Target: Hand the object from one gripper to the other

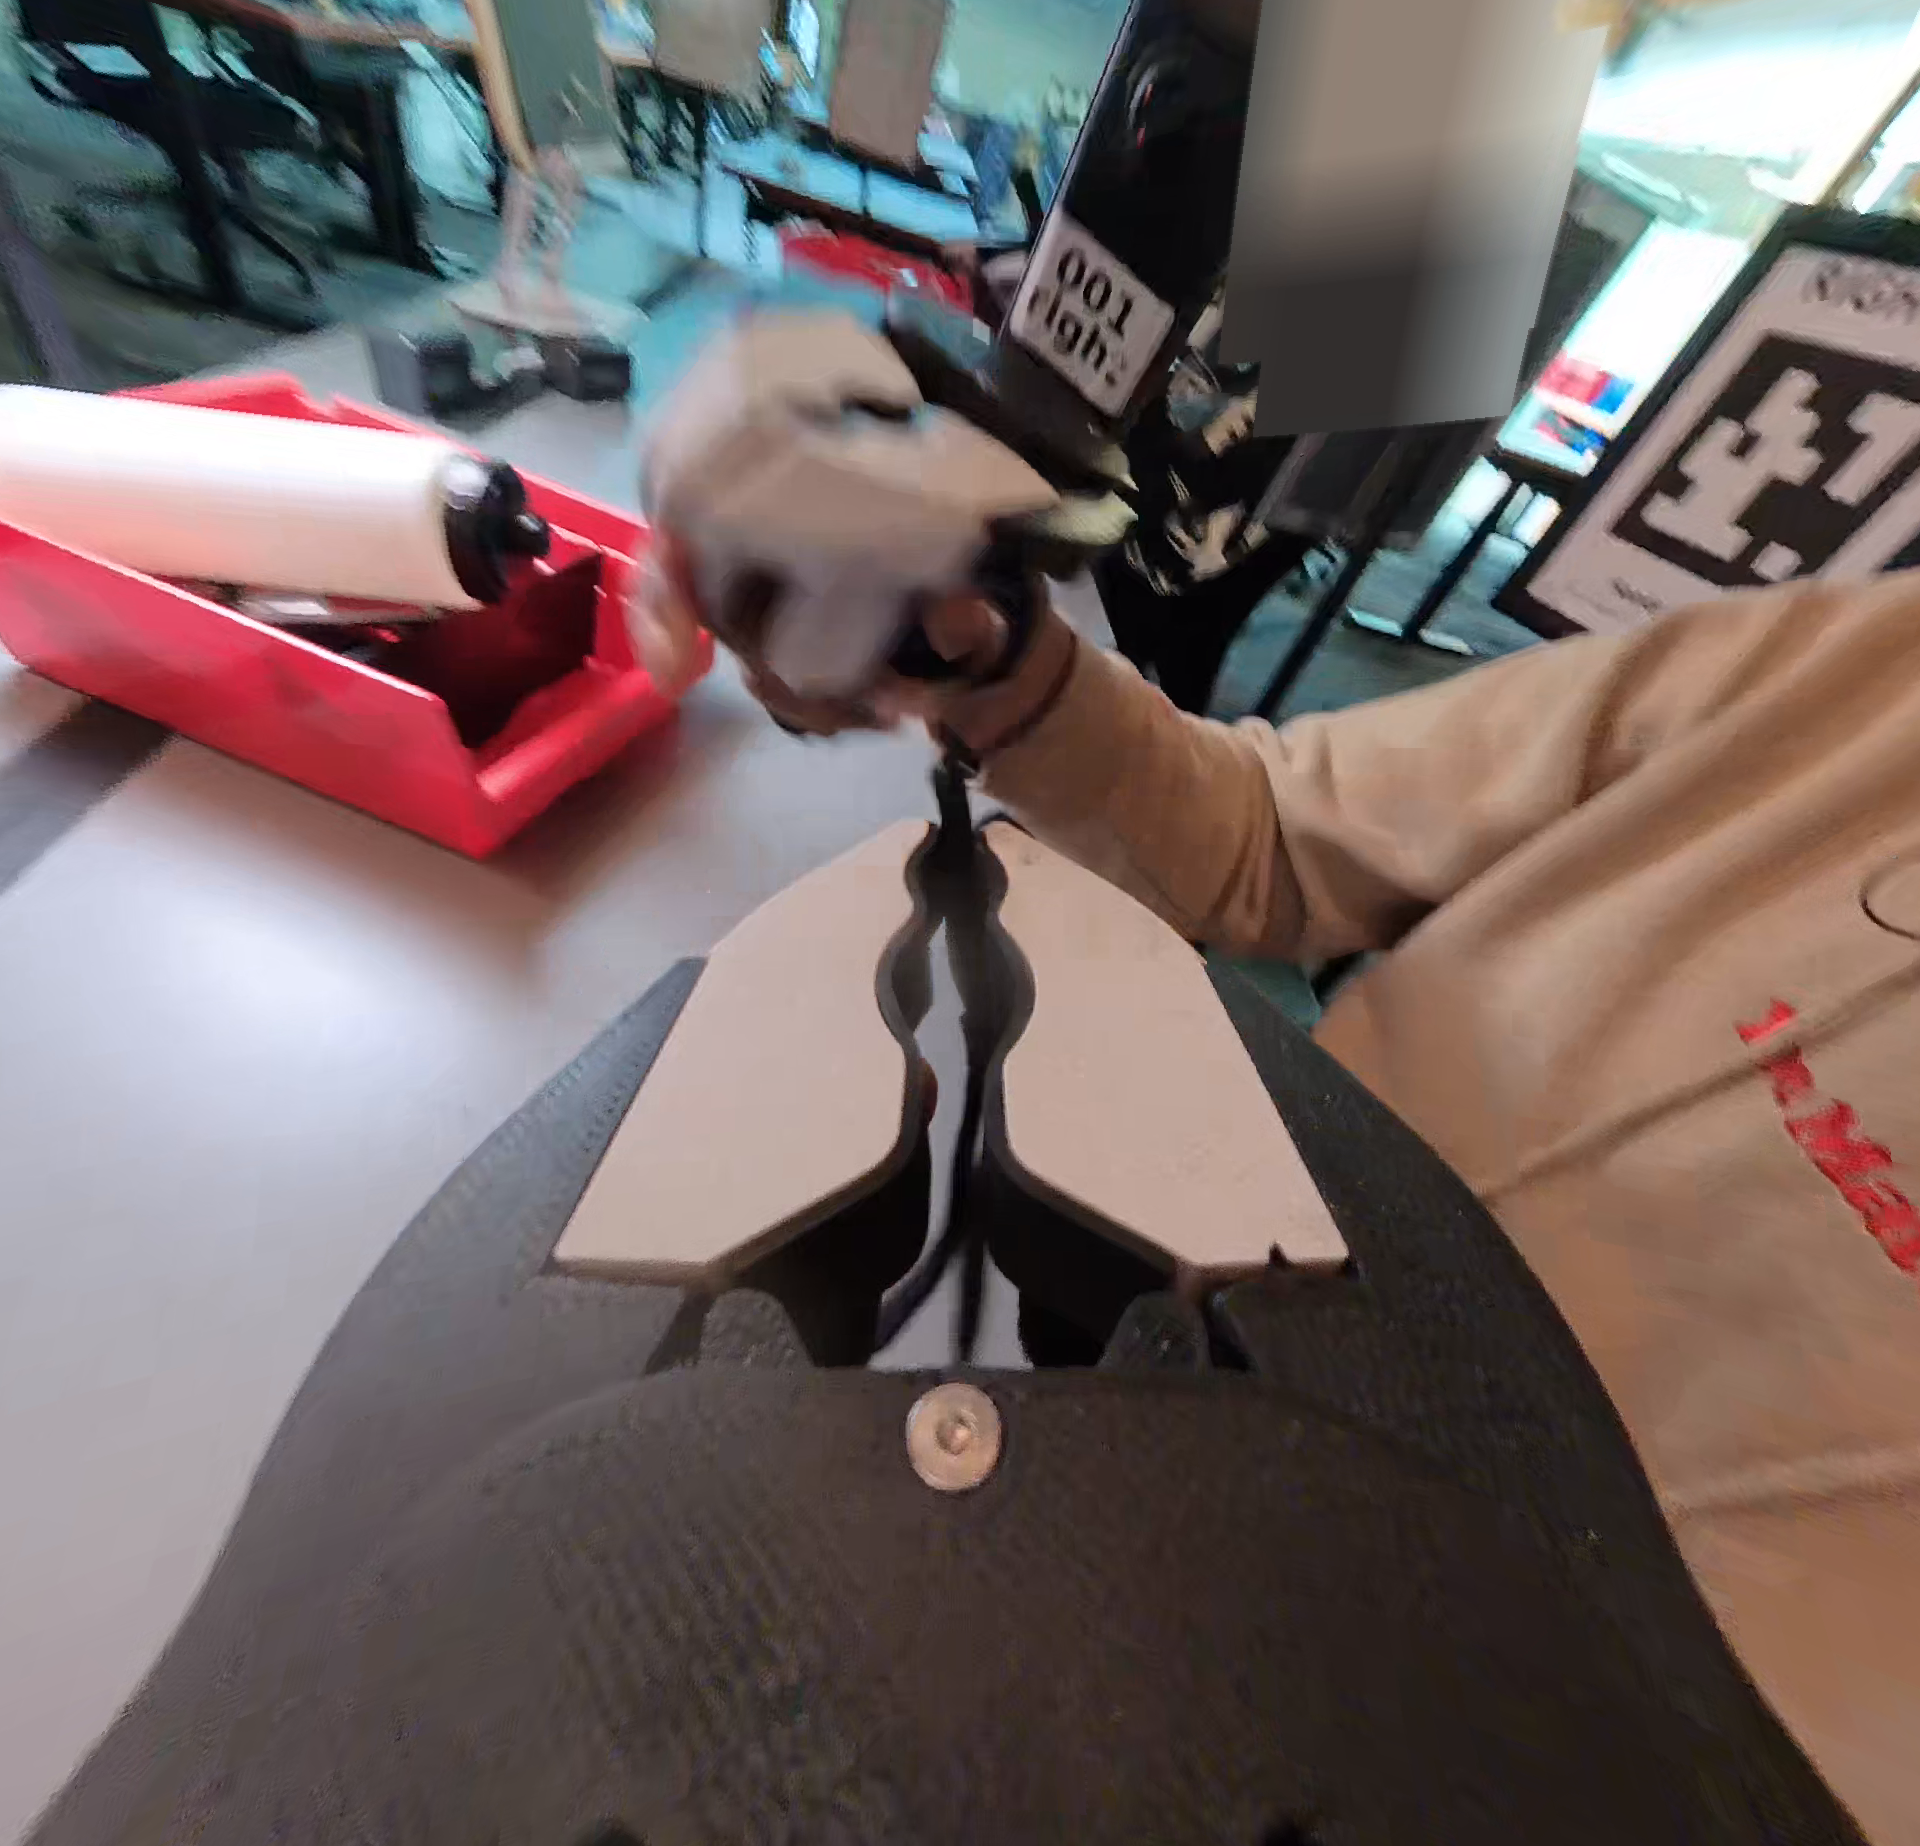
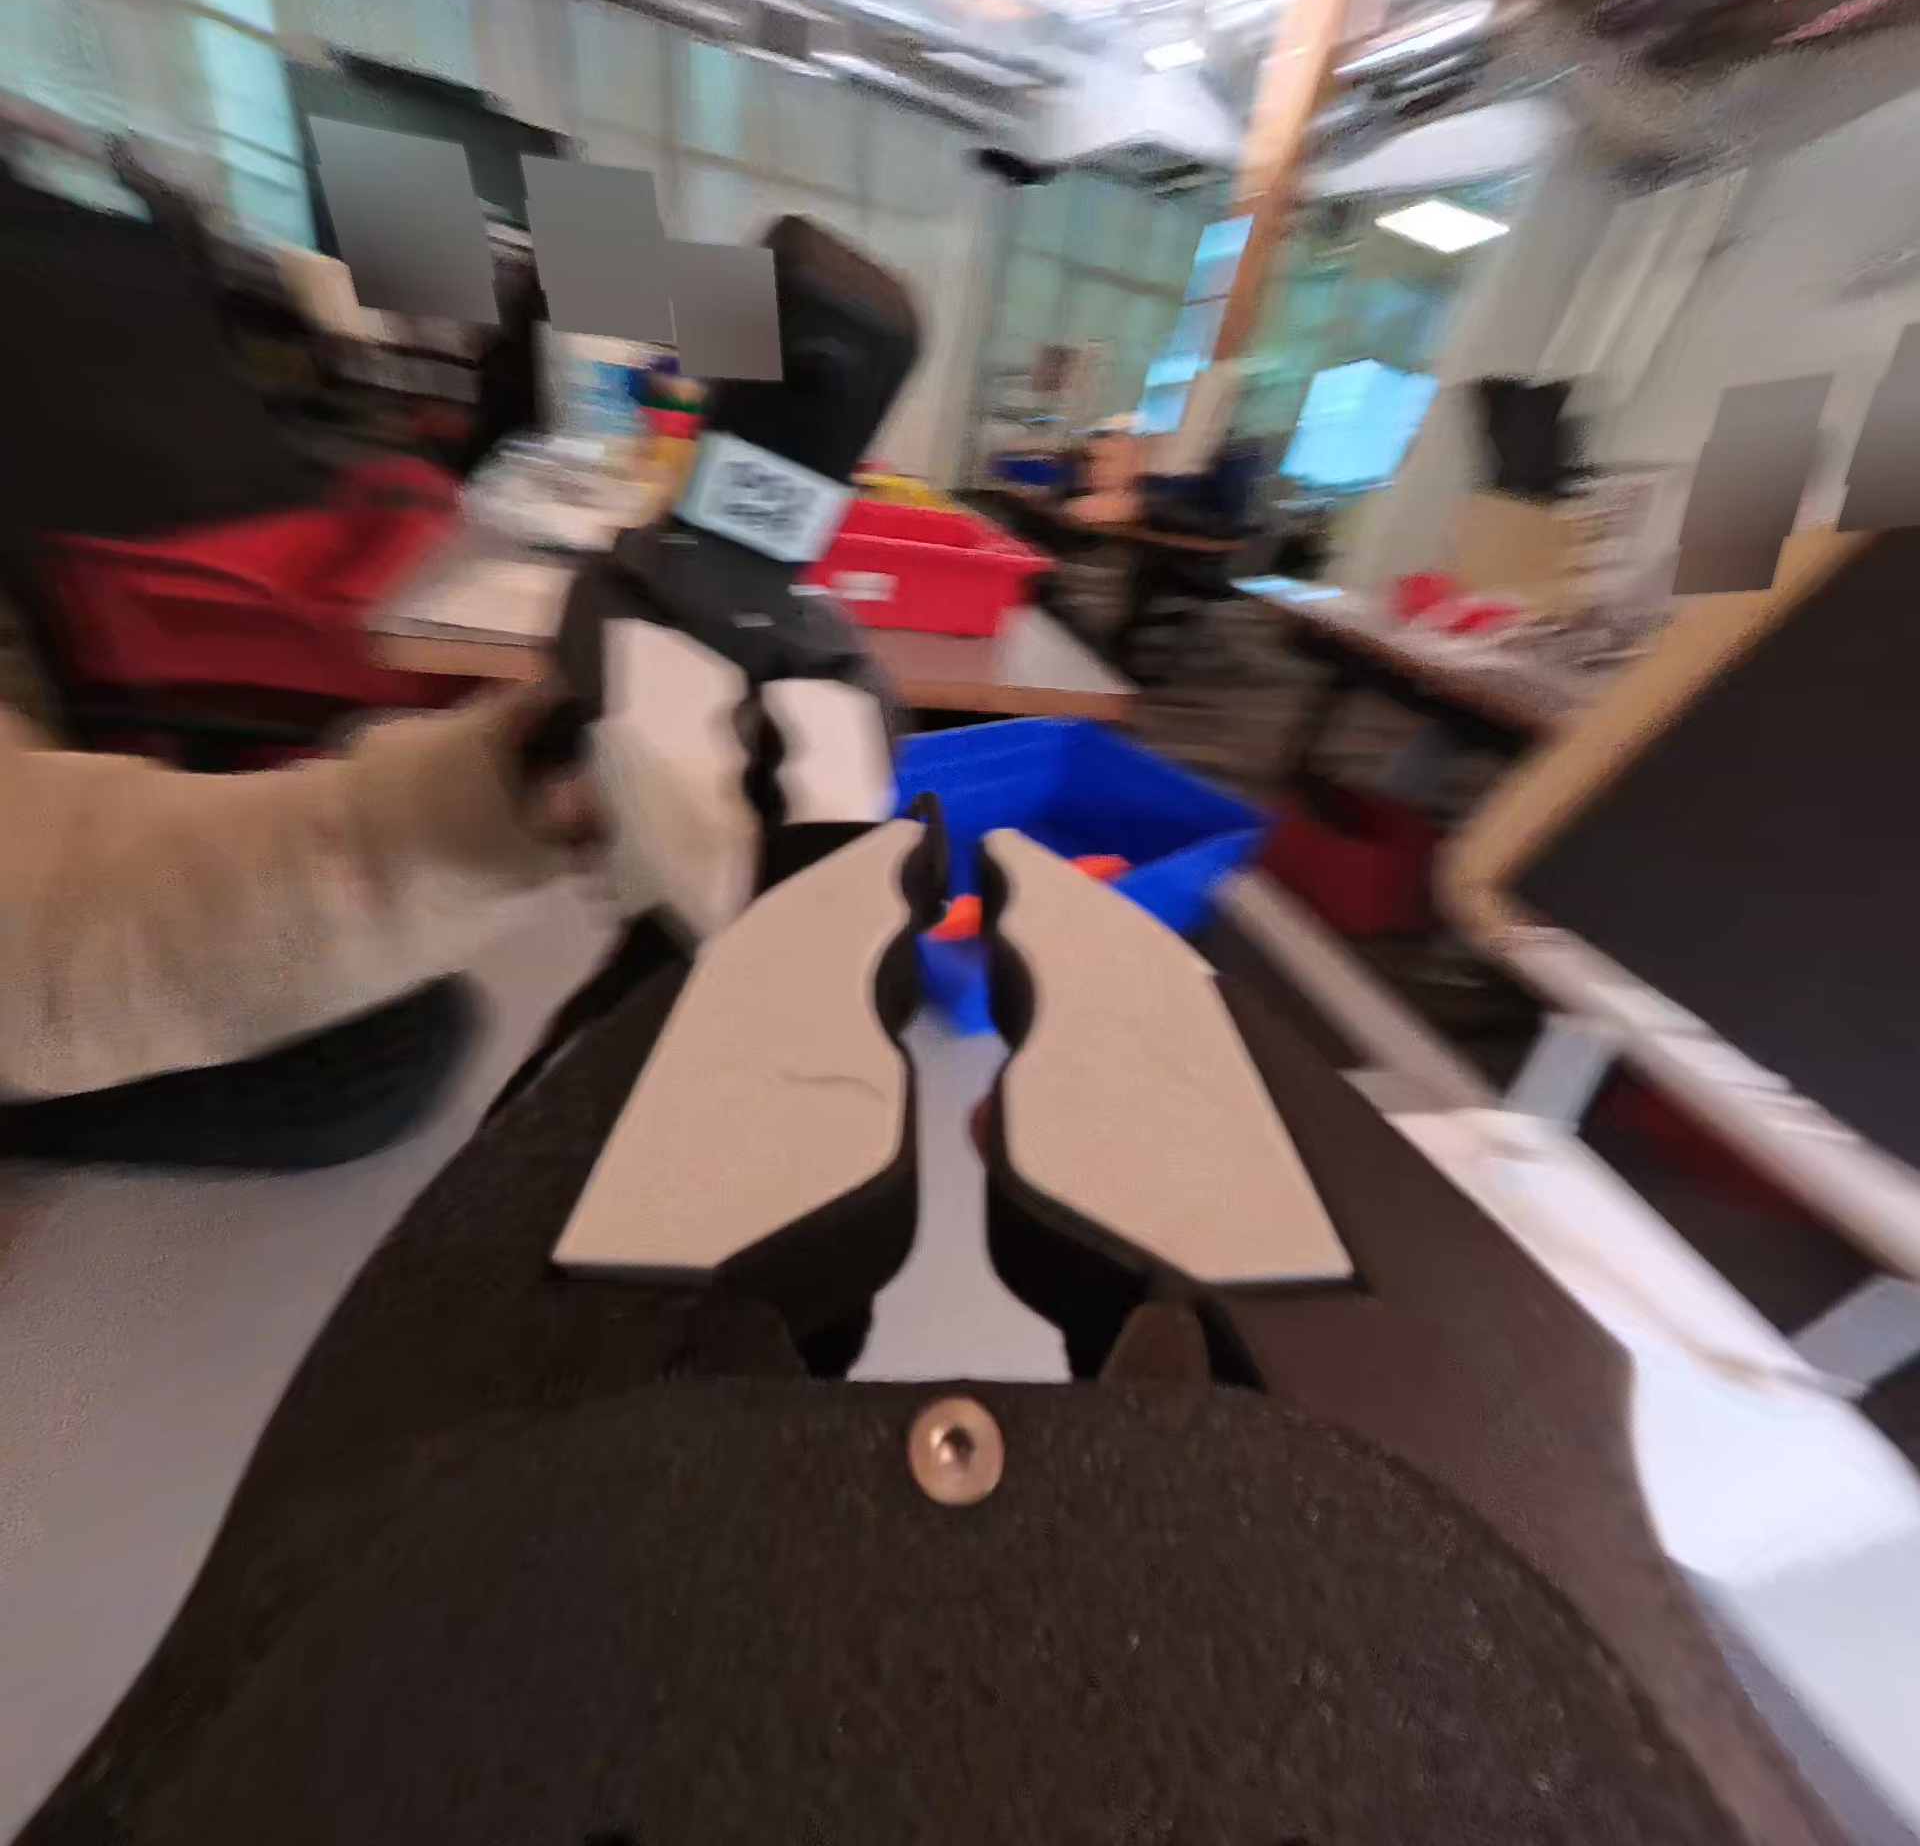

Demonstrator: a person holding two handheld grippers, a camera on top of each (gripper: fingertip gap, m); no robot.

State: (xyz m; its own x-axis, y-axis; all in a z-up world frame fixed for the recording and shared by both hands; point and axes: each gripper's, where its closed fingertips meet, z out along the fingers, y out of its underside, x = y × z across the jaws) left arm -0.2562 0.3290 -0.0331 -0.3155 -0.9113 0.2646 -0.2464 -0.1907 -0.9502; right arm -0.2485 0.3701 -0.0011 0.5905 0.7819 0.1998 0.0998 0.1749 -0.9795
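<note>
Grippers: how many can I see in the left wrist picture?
2. The left gripper fills the bottom, shut on a black cord. The right gripper is above it in the middle, blurry, in a hand. None seems hidden.

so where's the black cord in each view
Left wrist view: cord at centre, pinched between the left gripper's fingers and running upward.
Right wrist view: only a small black loop of it, at centre by the right gripper's tips.
Shared landmark: the left gripper, bottom centre in its own view, blurred left of centre in the right one.
</note>
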